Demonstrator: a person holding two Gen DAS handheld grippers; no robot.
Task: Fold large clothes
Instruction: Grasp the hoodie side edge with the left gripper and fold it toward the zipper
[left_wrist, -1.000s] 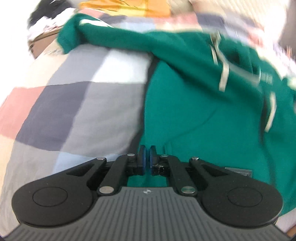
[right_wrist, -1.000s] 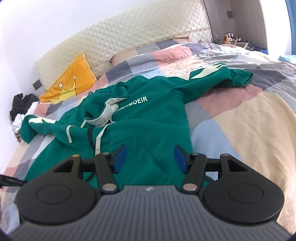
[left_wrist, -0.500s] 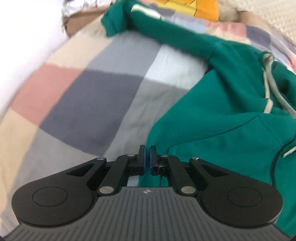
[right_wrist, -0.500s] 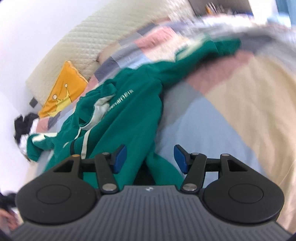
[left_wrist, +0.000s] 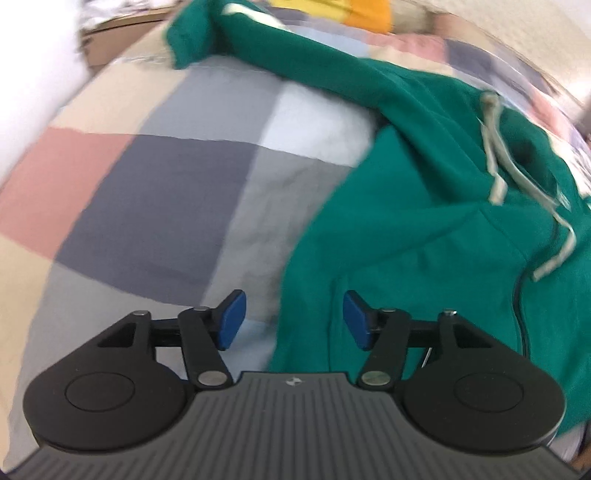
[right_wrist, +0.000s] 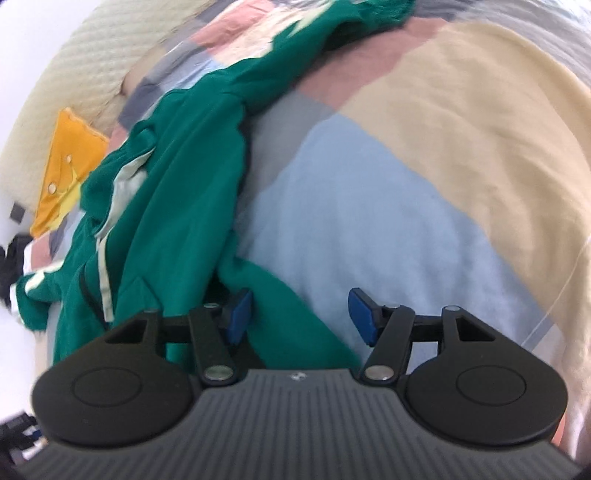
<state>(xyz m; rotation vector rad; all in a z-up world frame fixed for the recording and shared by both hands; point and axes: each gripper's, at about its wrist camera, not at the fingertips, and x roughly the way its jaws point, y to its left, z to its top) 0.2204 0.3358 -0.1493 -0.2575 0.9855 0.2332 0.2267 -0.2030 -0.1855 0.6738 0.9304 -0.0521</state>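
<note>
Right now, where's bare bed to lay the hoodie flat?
Open quilt lies left of the green hoodie, up to its sleeve. More bare quilt lies right of the hoodie's hem. It is crowded by the orange pillow.

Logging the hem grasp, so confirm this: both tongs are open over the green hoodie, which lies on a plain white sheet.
One thing is wrong: the sheet. Both wrist views show the green hoodie on a patchwork quilt. The left tongs and right tongs are open.

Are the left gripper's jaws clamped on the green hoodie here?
No, the left gripper has its jaws apart, with the green hooded sweatshirt's edge lying loose between them.
</note>
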